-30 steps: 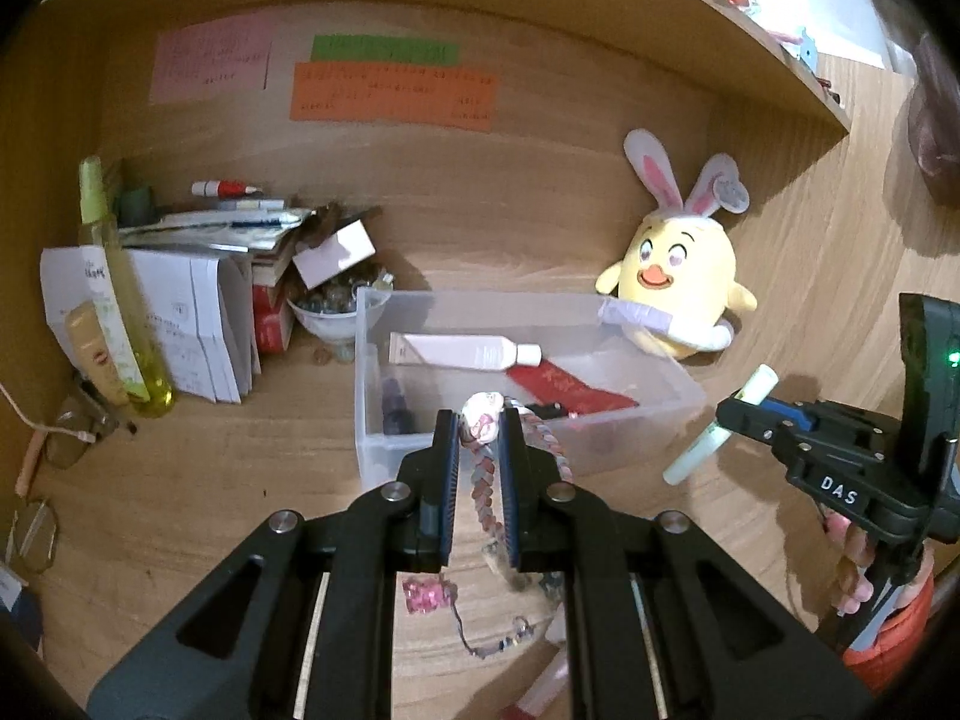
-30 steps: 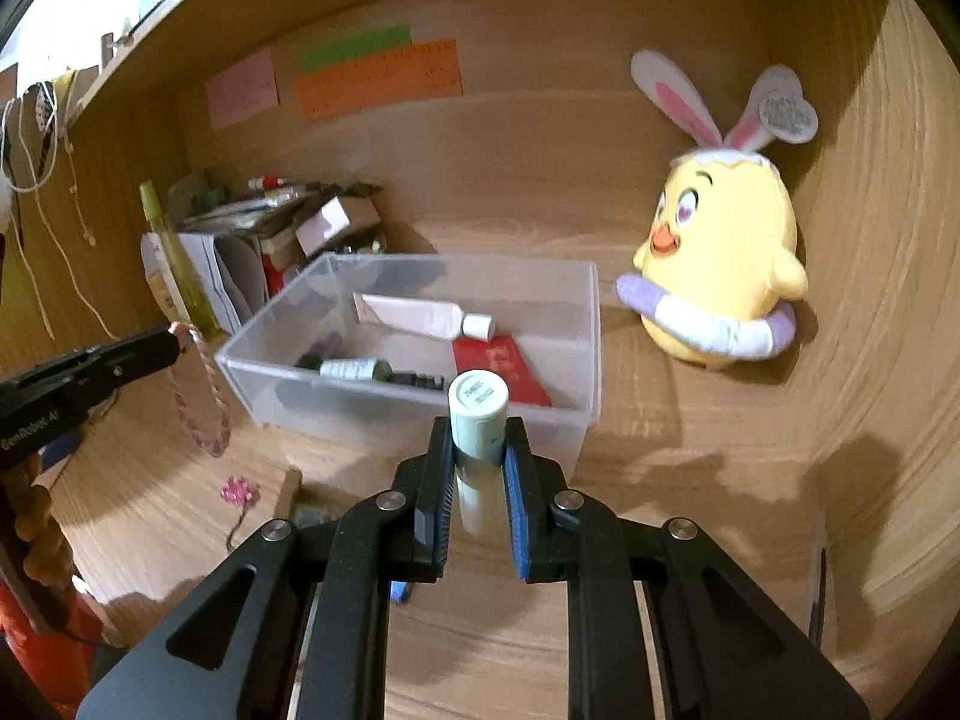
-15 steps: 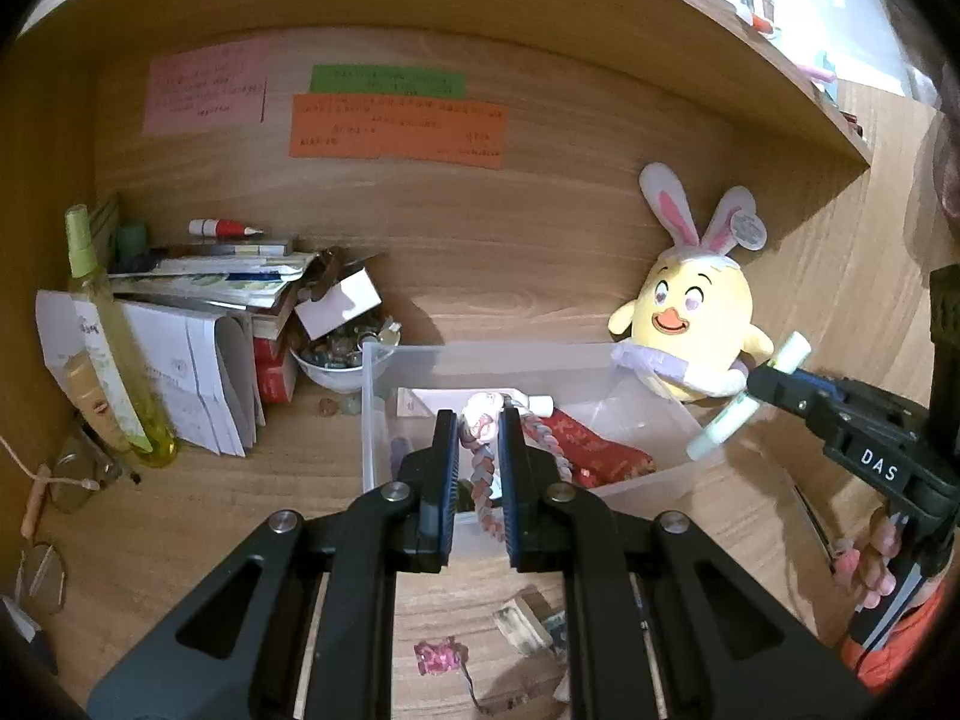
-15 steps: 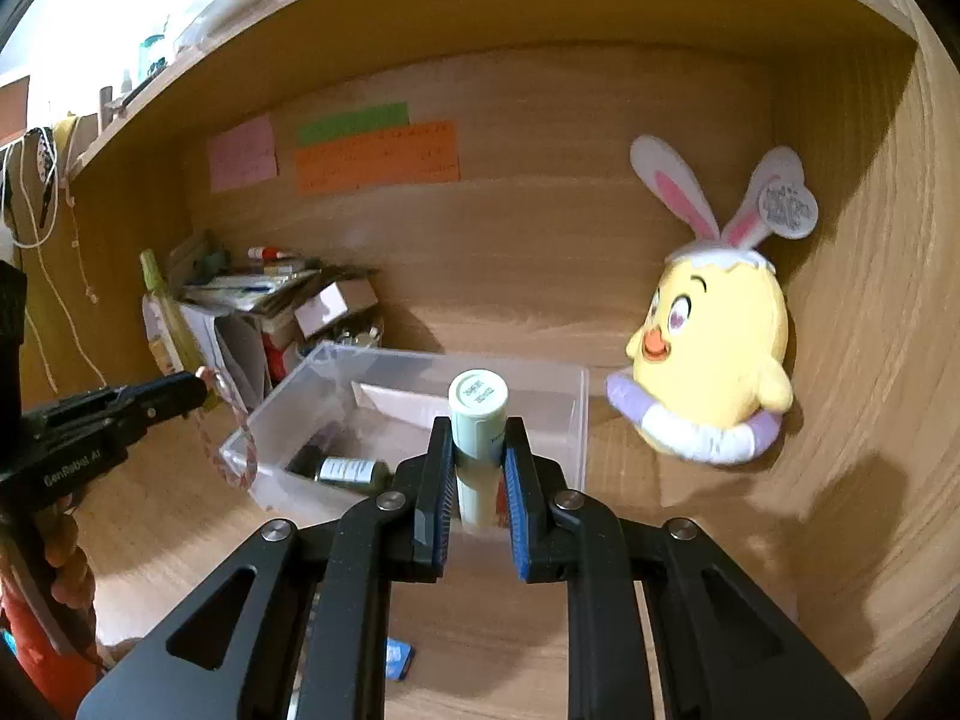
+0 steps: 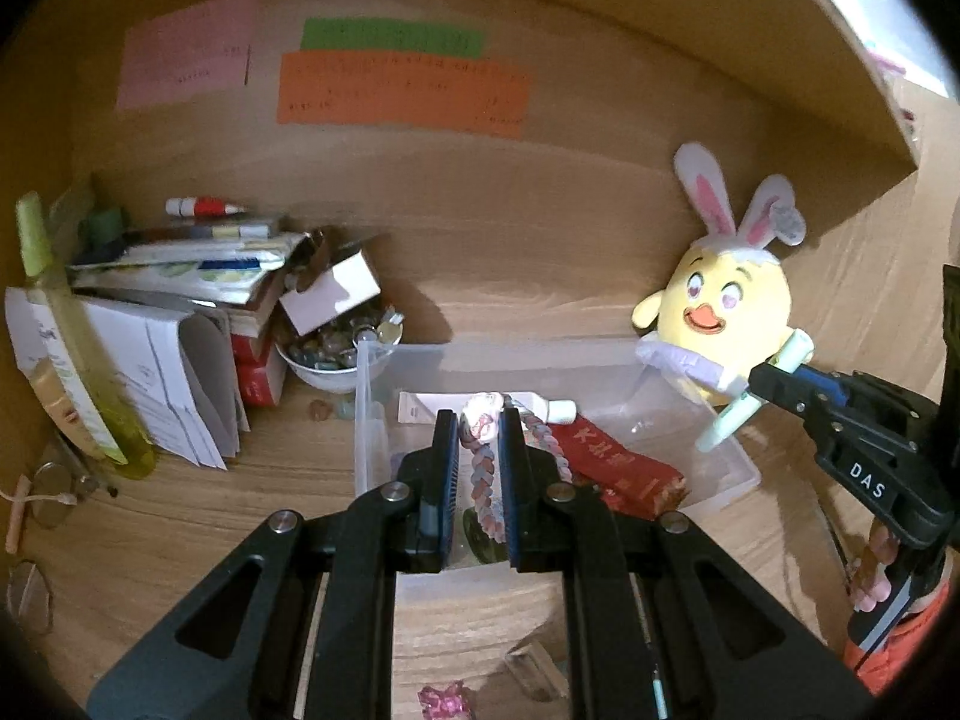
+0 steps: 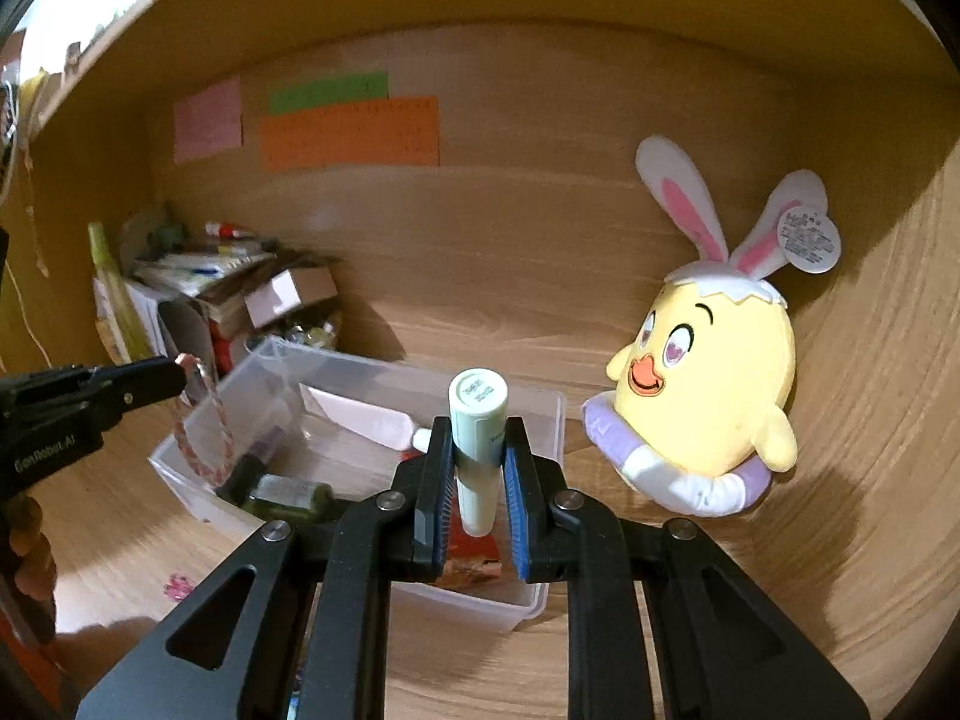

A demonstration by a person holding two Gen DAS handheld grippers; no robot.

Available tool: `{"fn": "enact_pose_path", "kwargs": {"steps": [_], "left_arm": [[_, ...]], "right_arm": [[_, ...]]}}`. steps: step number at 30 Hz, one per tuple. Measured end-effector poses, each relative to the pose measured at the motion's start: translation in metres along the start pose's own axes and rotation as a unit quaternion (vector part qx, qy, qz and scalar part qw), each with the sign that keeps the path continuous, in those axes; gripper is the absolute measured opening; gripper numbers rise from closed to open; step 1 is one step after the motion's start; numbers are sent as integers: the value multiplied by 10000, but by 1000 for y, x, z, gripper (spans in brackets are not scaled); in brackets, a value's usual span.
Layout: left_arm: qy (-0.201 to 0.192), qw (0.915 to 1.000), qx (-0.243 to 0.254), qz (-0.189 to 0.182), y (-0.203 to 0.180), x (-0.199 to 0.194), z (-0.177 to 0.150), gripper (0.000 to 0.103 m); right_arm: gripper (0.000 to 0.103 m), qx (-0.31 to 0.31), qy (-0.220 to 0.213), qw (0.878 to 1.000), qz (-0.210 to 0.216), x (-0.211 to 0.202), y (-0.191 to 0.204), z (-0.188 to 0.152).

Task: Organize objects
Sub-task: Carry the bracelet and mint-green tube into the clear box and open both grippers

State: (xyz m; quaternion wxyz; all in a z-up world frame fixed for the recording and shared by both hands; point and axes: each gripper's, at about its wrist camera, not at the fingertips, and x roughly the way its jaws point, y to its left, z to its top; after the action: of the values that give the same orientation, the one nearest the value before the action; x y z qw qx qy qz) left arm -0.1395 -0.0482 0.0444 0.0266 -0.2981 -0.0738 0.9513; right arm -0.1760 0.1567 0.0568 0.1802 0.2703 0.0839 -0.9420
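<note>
A yellow plush chick with pink-lined rabbit ears [image 6: 702,384] is sitting against the back wall of the wooden desk [image 5: 150,516], just beside the far right corner of the clear plastic rectangular bin [image 5: 744,474], and it is crowding the room on that side. At the back left corner of the desk, one leaning stack of papers and booklets [image 5: 168,324], one tall yellow-green bottle [image 5: 72,360] and one white bowl of small trinkets [image 5: 336,360] are hemming in the bin's left end; the bowl is sitting just beside it. Three coloured paper notes [image 5: 396,90] are sticking to the back wall.

The left gripper [image 5: 475,426] is holding one pink-and-white braided cord loop [image 5: 483,474] pinched between its fingers, and the loop is hanging over the bin's left half. The right gripper [image 6: 478,450] is clamping one pale green cylindrical tube with a flat cap [image 6: 477,420] upright, hovering over the bin's near right corner.

Inside the bin one white squeeze tube [image 6: 366,417], one red flat packet [image 5: 618,468] and one dark green small bottle [image 6: 288,495] are lying, leaving bare floor near the back wall. One pink small trinket [image 6: 179,587] is lying on the desk in front of the bin's near edge.
</note>
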Motion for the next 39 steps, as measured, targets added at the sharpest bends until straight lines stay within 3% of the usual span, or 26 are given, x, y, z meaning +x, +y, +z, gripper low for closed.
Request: {"fn": "enact_pose_path", "kwargs": {"steps": [3, 10, 19, 27, 31, 35, 39], "left_arm": [[138, 9998, -59, 145, 3, 16, -1, 12], [487, 9987, -83, 111, 5, 45, -6, 12], [623, 9980, -8, 58, 5, 54, -11, 12], [603, 9982, 17, 27, 4, 52, -12, 34], [543, 9985, -38, -10, 6, 48, -11, 46], [436, 9990, -50, -8, 7, 41, -11, 55], [375, 9993, -61, -29, 8, 37, -10, 58]], "right_arm": [[14, -83, 136, 9997, -167, 13, 0, -2], [14, -417, 468, 9975, -335, 44, 11, -7], [14, -754, 738, 9941, -235, 74, 34, -5], [15, -624, 1018, 9924, 282, 95, 44, -4], [21, -487, 1195, 9895, 646, 103, 47, -5], [47, -558, 1268, 9879, 693, 106, 53, -8], [50, -643, 1201, 9884, 674, 101, 57, -7]]}}
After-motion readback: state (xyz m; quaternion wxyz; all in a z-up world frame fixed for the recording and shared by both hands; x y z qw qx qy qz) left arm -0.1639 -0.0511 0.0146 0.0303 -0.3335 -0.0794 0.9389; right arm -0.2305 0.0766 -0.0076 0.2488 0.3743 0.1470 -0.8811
